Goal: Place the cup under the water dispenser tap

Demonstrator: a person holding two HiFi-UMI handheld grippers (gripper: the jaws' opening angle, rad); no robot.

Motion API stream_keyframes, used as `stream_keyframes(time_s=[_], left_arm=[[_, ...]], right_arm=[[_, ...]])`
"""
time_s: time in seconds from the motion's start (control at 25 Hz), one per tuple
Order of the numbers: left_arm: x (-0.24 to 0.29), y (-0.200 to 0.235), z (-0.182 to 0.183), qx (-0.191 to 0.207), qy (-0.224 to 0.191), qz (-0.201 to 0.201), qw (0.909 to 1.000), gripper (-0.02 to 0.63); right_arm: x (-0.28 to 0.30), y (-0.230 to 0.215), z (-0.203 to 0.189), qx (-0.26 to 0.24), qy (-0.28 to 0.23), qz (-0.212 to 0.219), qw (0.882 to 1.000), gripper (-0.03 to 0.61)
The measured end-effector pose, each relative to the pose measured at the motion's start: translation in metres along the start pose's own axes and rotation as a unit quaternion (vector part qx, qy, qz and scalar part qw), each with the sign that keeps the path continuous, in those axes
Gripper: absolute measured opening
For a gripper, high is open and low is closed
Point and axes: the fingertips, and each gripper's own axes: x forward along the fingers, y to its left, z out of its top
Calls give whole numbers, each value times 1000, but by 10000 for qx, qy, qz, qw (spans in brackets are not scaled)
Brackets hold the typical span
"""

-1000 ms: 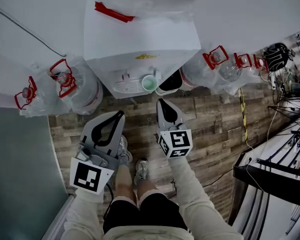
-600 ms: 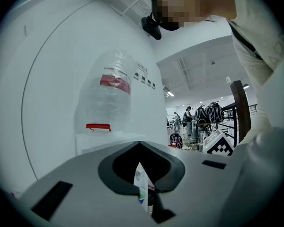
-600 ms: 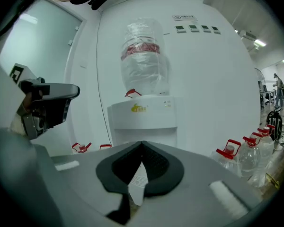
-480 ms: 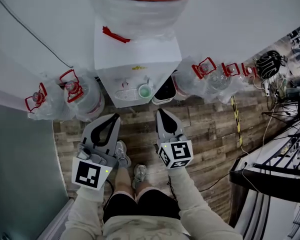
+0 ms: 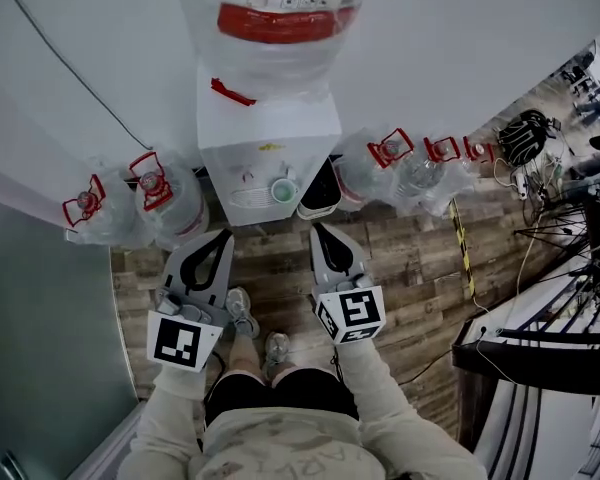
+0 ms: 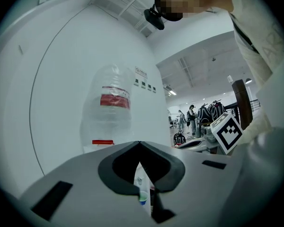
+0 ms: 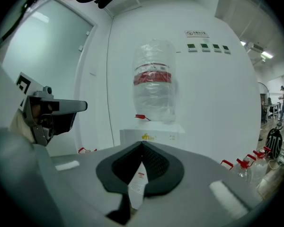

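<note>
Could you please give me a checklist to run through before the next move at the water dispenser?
1. The small green plastic cup stands on the tray of the white water dispenser: ok.
2. Cup upright, mouth up: ok.
3. Cup exactly under a tap: cannot tell, the taps are too small to make out.
4. The left tongs shut and empty: ok.
5. The right tongs shut and empty: ok.
6. Both tongs apart from the cup: ok.

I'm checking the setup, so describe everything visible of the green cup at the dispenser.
The cup is small, round and pale green, seemingly plastic. It stands upright, mouth up, in the recess of the water dispenser, at the right end of the drip tray, apparently under a tap. Only the tray touches it; the left claw and right claw hang clear.
</note>
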Motion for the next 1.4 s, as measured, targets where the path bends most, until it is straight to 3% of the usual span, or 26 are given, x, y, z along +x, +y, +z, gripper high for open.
stream_keyframes(time_s=[0.36,0.64,0.76,1.04,1.24,1.4], left_arm=[[-22,-8,46,-51,-194,71,9998,5],[-32,-17,84,155,-604,28,9980,5],[-36,-18,87,170,-416,93,9989,5],[-44,-26,109,193,-538,133,9983,5],[-51,-30,118,447,-611,145,9970,5],[-52,-36,123,348,-689,130,9969,5]], right_arm=[[-36,17,52,-152,-141,90,9997,9],[-57,23,90,-287,-345,106,9989,9],[-64,25,102,-309,-420,117,9986,9],[-80,28,127,-398,-521,109,9978,9],[-92,31,138,-428,-630,96,9971,9],[-100,31,145,-462,-710,93,9964,9]])
